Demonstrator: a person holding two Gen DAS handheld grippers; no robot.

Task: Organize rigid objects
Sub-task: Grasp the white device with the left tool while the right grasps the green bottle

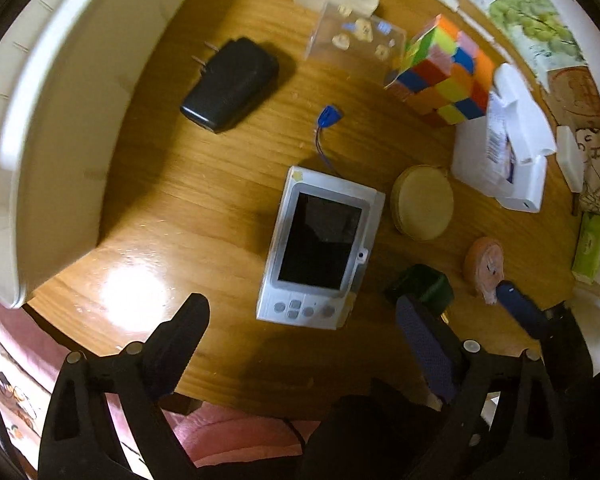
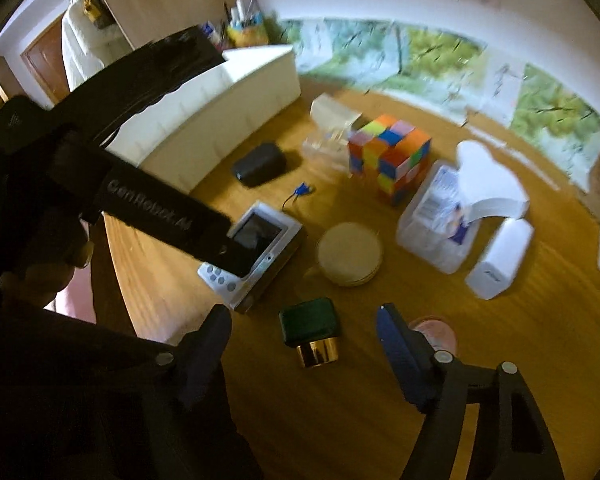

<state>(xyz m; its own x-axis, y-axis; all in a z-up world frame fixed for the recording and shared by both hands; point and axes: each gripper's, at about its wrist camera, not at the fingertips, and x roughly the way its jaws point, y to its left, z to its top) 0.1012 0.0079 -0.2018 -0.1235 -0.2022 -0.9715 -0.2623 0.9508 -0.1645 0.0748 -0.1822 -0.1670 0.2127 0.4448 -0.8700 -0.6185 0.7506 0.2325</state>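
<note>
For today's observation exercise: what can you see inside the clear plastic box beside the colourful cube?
The clear plastic box holds several small pale pieces and a bluish one. Blur hides what they are, and the colourful cube covers one corner.

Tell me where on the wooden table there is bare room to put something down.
The widest bare patch lies between the white bin, the black charger and the white handheld device, reaching the table's near edge. It is crowded around the colour cube, the open white box, the round wooden lid and the green bottle.
</note>
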